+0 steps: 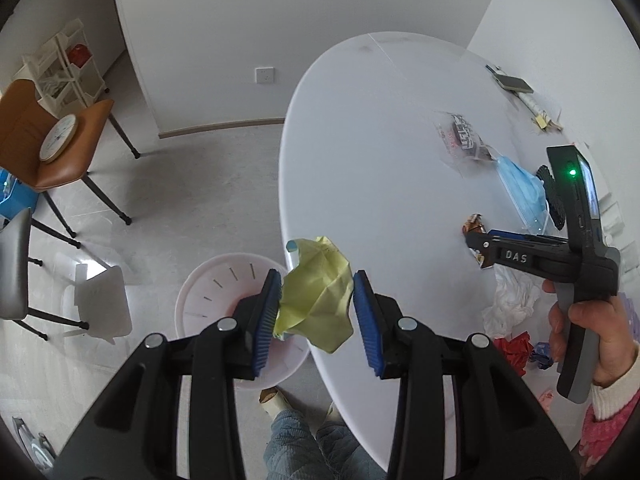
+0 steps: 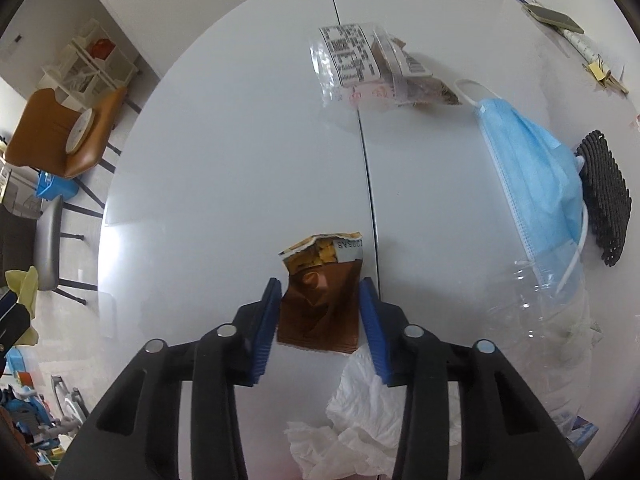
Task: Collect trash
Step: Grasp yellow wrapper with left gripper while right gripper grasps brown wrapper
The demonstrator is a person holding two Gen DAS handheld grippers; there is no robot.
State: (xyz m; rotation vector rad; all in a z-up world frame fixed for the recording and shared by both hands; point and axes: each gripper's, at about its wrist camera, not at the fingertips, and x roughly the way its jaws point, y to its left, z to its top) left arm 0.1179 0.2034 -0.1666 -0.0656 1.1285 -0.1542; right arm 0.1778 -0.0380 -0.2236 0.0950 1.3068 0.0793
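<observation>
My left gripper (image 1: 314, 280) is shut on a crumpled yellow paper (image 1: 320, 300), held in the air by the near edge of the white oval table (image 1: 380, 152) and above a pale pink bin (image 1: 212, 296) on the floor. On the table my right gripper (image 2: 320, 286) points steeply down, its blue pads pressed against both sides of a torn brown snack wrapper (image 2: 320, 308) that lies on the tabletop (image 2: 224, 184). The left wrist view also shows the right gripper (image 1: 476, 240), held by a hand (image 1: 588, 332), at the same wrapper (image 1: 474, 222).
Around the wrapper lie a white tissue (image 2: 360, 416), a clear plastic bottle (image 2: 552, 320), a blue face mask (image 2: 532, 184), a black mesh mat (image 2: 604, 200) and a clear labelled packet (image 2: 360, 64). A red crumpled scrap (image 1: 514, 348) lies near the hand. A brown chair (image 1: 52, 140) stands left.
</observation>
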